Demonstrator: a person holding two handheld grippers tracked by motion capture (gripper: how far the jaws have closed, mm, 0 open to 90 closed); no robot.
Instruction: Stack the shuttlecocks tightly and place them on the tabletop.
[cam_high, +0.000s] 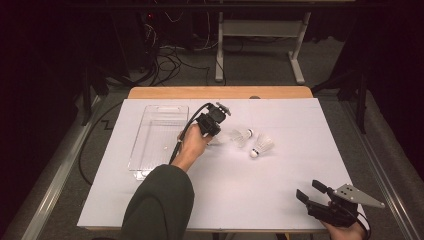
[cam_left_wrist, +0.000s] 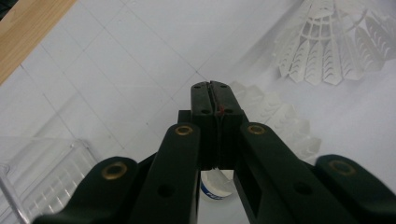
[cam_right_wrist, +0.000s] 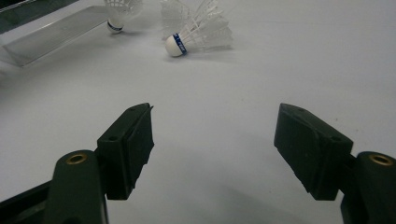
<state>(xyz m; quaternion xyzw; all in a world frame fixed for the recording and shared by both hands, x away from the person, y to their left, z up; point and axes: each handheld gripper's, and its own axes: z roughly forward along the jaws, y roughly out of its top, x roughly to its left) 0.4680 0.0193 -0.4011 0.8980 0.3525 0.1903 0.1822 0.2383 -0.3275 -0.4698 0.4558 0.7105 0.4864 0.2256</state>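
The left gripper (cam_high: 212, 122) hangs just right of the clear tray (cam_high: 150, 150), jaws pressed together on a shuttlecock (cam_left_wrist: 275, 121) — its feather skirt fans out to the right of the pads, cork low beneath them. Two more shuttlecocks (cam_high: 261, 146) lie just right of it, the nearer one's cork toward the near-left. The right gripper (cam_high: 312, 192) rests at the near right corner — jaws apart, nothing between.
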